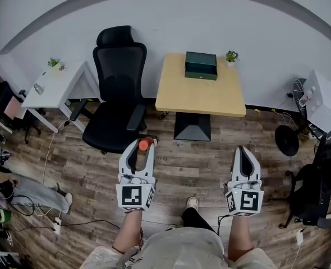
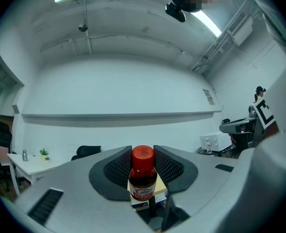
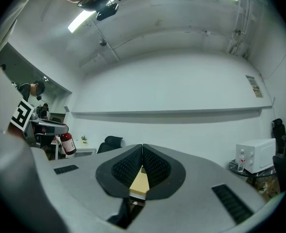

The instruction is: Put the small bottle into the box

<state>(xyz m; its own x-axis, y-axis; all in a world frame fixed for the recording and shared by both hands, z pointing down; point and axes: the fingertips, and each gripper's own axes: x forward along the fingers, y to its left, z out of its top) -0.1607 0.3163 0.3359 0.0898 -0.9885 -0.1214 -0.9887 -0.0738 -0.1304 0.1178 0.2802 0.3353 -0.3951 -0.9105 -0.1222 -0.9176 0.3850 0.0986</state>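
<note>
Left gripper is clamped on the small bottle: pads press both sides of the body, w/ the red cap sticking out above the jaws. Right gripper is closed w/ nothing in it; its pads meet in the right gripper view.

Bottle location: in the left jaws, in the air over the wood floor, near the person, just right of the black chair. Not yet over the table.

Key relation: the box, dark green, sits at the far edge of the table, so it lies far and to the right of the left gripper, w/ the table's near edge and most of the top between them. Sideways the box is roughly btw the two grippers, a bit closer to the right one, but the left one has the bottle, so prob the left does the drop.

Bottle orientation: long axis vertical, cap up, base down, crosswise to the way the jaws point (about level, toward the far wall).

Box lid looks shut from above, can't confirm. If shut, the right gripper prob has to lift it first.
</note>
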